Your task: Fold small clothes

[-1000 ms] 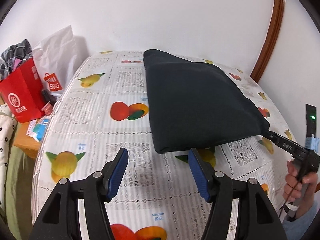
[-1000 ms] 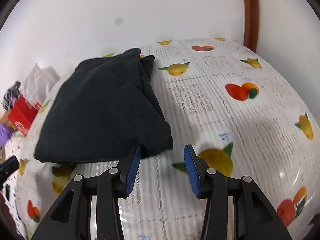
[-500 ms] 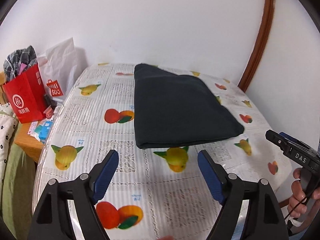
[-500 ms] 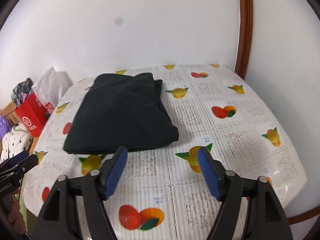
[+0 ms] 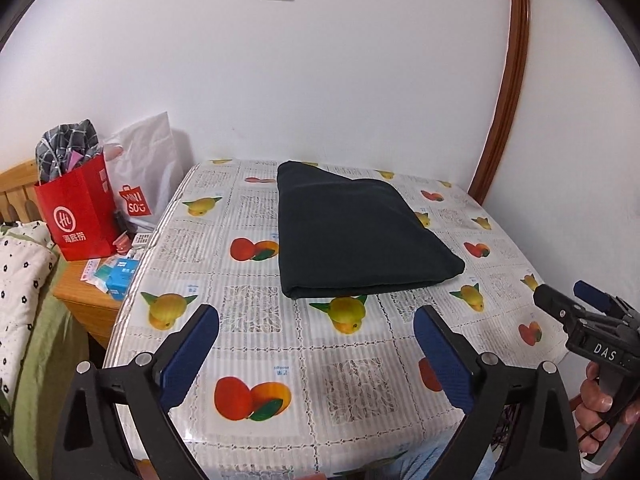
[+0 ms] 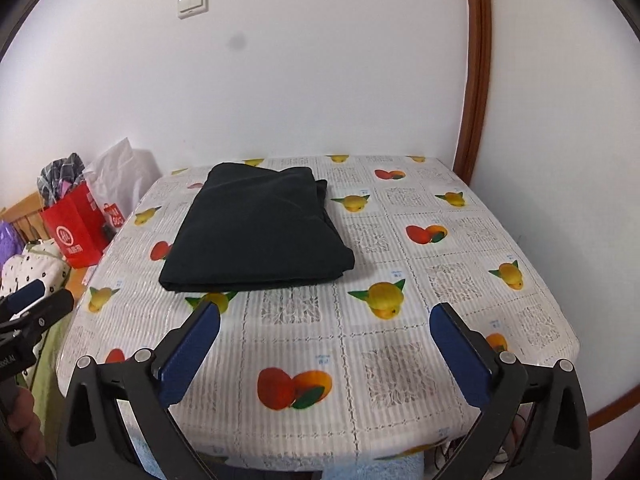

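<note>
A fruit-print worktop (image 5: 256, 360) against a white wall carries a dark folded garment (image 5: 356, 236) at its middle. Both tongs, left (image 5: 316, 344) and right (image 6: 324, 340), are opening, empty, near it; best to withdraw without snagging the cloth.

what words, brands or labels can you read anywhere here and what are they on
"MINISO", split over two lines: white bag left of the table.
"DAS": side of the right gripper.
"Hi" logo above three Chinese characters, too blurred to read with confidence: red bag.
Small blue labels on the tablecloth: too small to read.
Print on the blue packets by the red bag: too small to read.
</note>
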`<state>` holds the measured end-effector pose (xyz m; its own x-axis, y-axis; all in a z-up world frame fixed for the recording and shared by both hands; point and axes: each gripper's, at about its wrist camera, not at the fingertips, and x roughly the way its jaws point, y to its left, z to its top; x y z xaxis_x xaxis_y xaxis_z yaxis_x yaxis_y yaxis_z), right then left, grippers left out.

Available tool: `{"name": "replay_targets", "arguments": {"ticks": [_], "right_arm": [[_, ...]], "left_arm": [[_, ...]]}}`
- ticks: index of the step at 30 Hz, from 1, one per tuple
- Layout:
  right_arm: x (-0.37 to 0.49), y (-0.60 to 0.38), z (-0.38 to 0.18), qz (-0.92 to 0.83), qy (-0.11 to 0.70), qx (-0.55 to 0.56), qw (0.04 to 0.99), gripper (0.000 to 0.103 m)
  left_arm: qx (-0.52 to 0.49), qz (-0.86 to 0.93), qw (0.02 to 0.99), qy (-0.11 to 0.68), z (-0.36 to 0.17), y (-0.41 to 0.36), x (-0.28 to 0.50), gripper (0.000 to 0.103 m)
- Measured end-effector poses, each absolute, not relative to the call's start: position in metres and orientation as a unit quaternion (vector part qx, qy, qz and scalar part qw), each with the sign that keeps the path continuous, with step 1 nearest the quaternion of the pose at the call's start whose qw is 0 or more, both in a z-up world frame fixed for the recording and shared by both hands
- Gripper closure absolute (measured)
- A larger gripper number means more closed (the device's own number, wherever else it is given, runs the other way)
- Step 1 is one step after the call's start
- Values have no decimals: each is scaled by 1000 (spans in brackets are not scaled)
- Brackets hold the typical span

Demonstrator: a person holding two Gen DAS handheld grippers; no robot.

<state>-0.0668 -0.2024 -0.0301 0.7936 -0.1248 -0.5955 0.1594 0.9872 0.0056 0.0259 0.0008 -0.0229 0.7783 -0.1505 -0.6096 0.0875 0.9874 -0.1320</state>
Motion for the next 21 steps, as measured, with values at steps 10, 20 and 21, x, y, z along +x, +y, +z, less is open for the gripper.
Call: {"name": "replay_targets", "arguments": {"ticks": [10, 20, 21], "right_arm": [[-82, -195, -27, -76, 305, 18, 949, 0], [-84, -200, -30, -81, 309, 32, 947, 0], [-84, -200, -31, -80, 310, 34, 947, 0]], "left_arm": [[-55, -59, 941, 329, -25, 4, 19, 4], [-57, -59, 940, 330, -24, 3, 19, 4], [-57, -61, 940, 331, -24, 3, 18, 4]]}}
